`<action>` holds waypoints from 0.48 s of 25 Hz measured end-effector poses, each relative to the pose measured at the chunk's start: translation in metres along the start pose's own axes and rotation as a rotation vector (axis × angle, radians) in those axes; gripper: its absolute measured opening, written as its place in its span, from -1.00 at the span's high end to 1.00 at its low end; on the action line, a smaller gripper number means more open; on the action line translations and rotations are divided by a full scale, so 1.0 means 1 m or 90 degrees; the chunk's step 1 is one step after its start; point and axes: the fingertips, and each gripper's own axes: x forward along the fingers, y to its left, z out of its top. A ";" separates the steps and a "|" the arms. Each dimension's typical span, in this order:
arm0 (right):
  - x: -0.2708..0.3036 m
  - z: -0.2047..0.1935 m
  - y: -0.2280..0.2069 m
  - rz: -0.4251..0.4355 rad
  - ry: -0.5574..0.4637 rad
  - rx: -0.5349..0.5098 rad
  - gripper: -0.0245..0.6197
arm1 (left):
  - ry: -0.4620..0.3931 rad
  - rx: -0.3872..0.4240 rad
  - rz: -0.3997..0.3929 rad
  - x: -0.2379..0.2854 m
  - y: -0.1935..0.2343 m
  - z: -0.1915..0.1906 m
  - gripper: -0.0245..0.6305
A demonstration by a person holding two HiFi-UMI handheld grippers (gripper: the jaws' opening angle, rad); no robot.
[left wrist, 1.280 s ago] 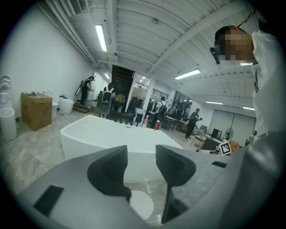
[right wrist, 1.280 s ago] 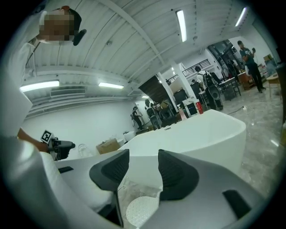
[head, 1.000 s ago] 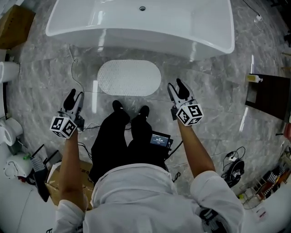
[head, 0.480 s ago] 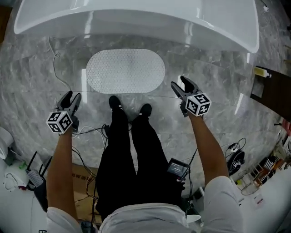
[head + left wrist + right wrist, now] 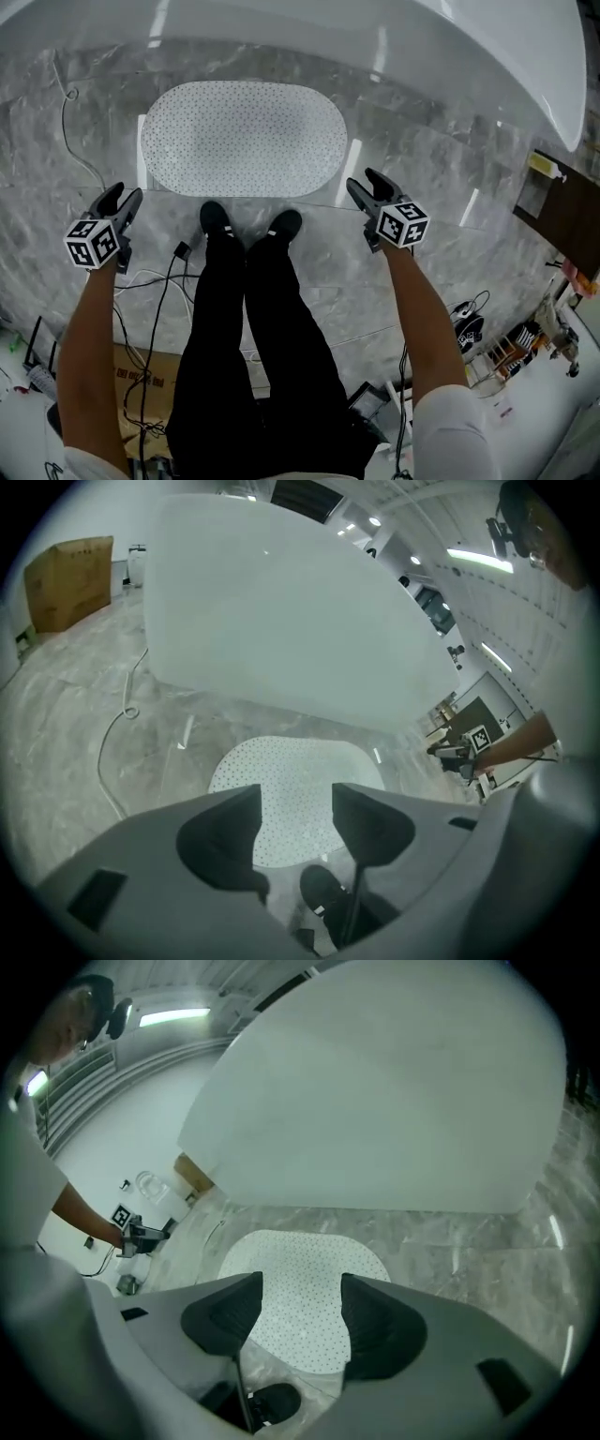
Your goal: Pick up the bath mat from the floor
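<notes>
The bath mat (image 5: 244, 139) is a white oval dotted with small holes. It lies flat on the grey marble floor, in front of the bathtub (image 5: 394, 42). My left gripper (image 5: 124, 197) hangs above the floor off the mat's near left corner; its jaws are opening, with nothing between them. My right gripper (image 5: 364, 181) is off the mat's near right end, open and empty. Neither touches the mat. In the left gripper view the mat (image 5: 295, 761) shows beyond the jaws, and in the right gripper view the mat (image 5: 300, 1265) does too.
The person's black shoes (image 5: 214, 217) stand at the mat's near edge. Loose cables (image 5: 150, 281) and a cardboard box (image 5: 141, 375) lie behind the left foot. A thin cord (image 5: 70, 122) runs along the floor at the left. A dark cabinet (image 5: 572, 211) stands at the right.
The view has closed in on the mat and tub as the person leans forward. Both grippers have come lower, to either side of the mat's near edge, and their jaws have widened.
</notes>
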 end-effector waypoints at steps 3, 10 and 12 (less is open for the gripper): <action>0.040 -0.018 -0.029 -0.005 0.018 0.002 0.12 | -0.002 -0.006 0.010 0.040 0.019 -0.013 0.22; 0.100 -0.056 -0.107 -0.067 0.026 0.046 0.12 | 0.033 -0.001 0.046 0.118 0.073 -0.049 0.15; 0.115 -0.069 -0.120 -0.074 0.034 0.041 0.12 | 0.046 0.000 0.060 0.134 0.096 -0.057 0.13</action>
